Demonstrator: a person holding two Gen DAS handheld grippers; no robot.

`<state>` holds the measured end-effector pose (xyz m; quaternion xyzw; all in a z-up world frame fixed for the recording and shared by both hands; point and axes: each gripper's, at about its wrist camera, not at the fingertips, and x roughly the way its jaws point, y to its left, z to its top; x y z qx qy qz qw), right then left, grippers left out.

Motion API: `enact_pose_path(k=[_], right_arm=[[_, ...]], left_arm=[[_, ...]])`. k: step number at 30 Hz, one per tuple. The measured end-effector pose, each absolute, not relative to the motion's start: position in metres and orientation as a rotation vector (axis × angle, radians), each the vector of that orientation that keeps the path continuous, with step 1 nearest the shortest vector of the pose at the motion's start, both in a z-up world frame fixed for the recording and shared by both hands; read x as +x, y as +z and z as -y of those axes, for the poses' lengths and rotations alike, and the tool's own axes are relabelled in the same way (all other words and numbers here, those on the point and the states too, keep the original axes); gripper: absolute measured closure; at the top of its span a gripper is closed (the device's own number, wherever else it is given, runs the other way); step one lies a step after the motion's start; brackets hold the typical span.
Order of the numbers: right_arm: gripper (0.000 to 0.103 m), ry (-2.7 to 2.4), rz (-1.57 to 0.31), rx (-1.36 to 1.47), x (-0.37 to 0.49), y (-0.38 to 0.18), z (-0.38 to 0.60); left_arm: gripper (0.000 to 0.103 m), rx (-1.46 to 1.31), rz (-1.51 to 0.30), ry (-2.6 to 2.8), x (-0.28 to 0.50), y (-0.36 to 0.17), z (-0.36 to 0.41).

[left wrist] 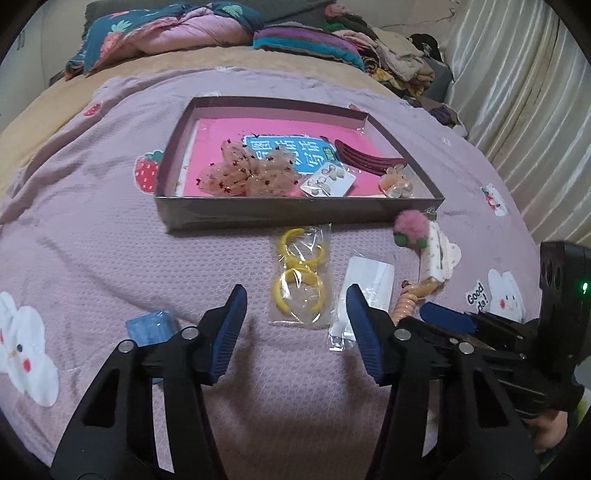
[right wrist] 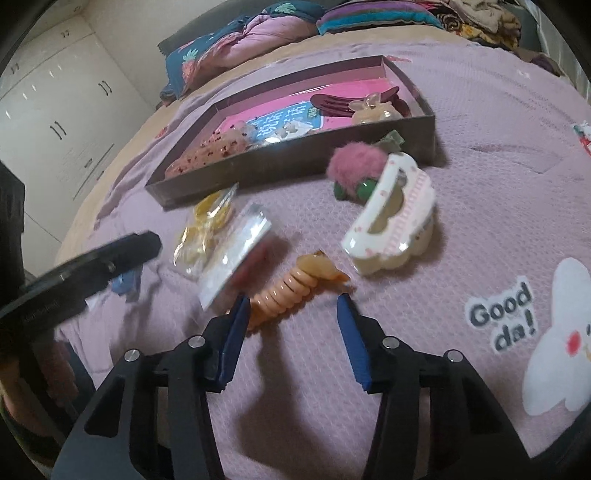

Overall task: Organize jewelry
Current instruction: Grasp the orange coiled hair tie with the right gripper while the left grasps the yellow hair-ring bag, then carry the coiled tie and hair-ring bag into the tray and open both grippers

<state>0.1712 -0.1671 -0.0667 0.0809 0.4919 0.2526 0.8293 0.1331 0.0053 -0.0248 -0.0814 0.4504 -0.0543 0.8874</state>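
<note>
both grippers over a lilac bedspread (left wrist: 110,236), pointing steeply down, neither holding anything. left gripper (left wrist: 297,326) part open, blue pads apart, poised just above a clear bag of yellow hoops (left wrist: 300,278); bag partly between the pads, not visibly touched by either. right gripper (right wrist: 291,326) also part open, astride the near end of a peach coil tie (right wrist: 291,291); left pad right at the coil, contact impossible to tell, right pad clear of it. seen from the left wrist too, with a blue pad just beside the coil. flat box (left wrist: 207,212) toward the far side of the spread, open top, pink book (left wrist: 218,136) lining its floor. inside the box: sheer sequinned bow (left wrist: 240,170) near the front wall, small card of earrings (left wrist: 327,181) beside the bow, dark red clip (left wrist: 364,157) toward the right wall, clear orange flower clip (left wrist: 397,182) in the front right corner. outside the box, just before its front right corner: pink pompom (right wrist: 351,164) with green beads, touching a white claw clip (right wrist: 391,221) lying on its side. clear packet with a white card (right wrist: 236,258) between the hoops bag and the coil, tilted in the right wrist view. small blue packet (left wrist: 151,326) near the front edge, left of the left gripper. bunny patch with "good da!" lettering (right wrist: 502,317) on the spread at right. folded quilts (left wrist: 166,33) piled at the far edge, curtain (left wrist: 517,110) along the right side, white cupboards (right wrist: 62,122) beyond the left edge.
</note>
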Motion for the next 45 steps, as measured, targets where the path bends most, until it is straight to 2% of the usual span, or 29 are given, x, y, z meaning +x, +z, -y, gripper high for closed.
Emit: enact_pose_path(k=[7,15,19,31,33,45], right_arm=[[0.072,0.565,-1.029,0.159,0.183,-0.07,0.153],[0.078,0.581,-0.974,0.102,0.173,-0.062,0.159],[0.086,0.567,-0.948,0.077,0.167,-0.059,0.167],[0.082,0.542,-0.998,0.025,0.177,-0.073,0.153],[0.085,0.544,-0.986,0.006,0.176,-0.073,0.151],[0.085,0.58,-0.842,0.014,0.157,-0.035,0.17]], left_arm=[[0.064,-0.147,-0.965,-0.101,0.15,-0.034,0.001],[0.064,-0.12,-1.005,-0.089,0.166,-0.049,0.01],[0.064,-0.101,-1.014,-0.083,0.171,-0.056,0.014],[0.068,-0.146,-0.994,-0.09,0.158,-0.051,0.004],[0.068,-0.159,-0.979,-0.088,0.152,-0.045,-0.001],[0.068,-0.225,-0.874,-0.026,0.128,-0.006,-0.037]])
